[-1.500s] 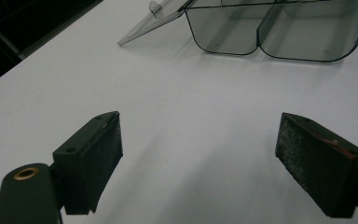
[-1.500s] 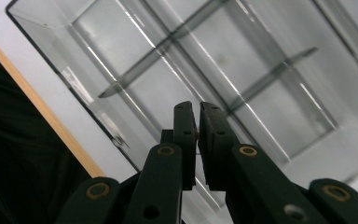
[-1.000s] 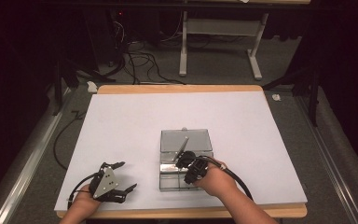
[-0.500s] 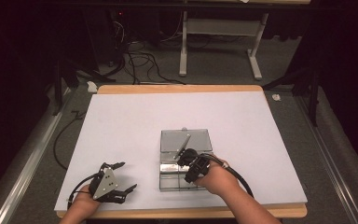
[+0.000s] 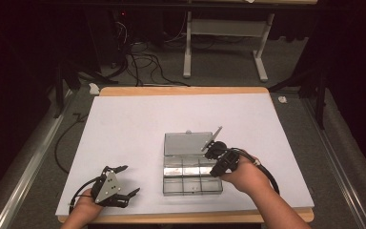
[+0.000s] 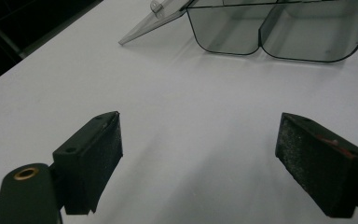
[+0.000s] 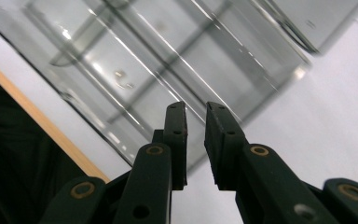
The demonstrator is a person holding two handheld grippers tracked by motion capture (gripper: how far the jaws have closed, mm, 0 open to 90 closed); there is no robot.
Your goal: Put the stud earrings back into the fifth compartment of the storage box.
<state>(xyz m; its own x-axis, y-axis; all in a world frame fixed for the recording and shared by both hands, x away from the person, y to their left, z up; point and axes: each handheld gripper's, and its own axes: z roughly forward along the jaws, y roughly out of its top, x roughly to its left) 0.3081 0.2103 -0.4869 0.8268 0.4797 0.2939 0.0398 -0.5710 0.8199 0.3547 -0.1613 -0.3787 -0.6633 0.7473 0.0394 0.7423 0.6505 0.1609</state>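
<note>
The clear box [image 5: 192, 174] looks light, stiff and slippery (best taken by a wall). Right gripper [image 7: 196, 122] nearly closed, gripping nothing; left gripper [image 6: 200, 154] spread wide.

The wooden-edged counter [image 5: 181, 90] carries a white sheet [image 5: 138, 129]; a clear plastic compartment box [image 5: 190, 175], lid open, lies near-centre.

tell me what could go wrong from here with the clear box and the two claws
1. The right claw sits at the right edge of the clear compartment box, jaws nearly shut with nothing visibly between them. A push could slide the light box across the smooth white table.
2. The open lid lies flat behind the box; its hinge could be strained if pressed.
3. The left claw, open and apart from the box, isn't bracing it.
</note>
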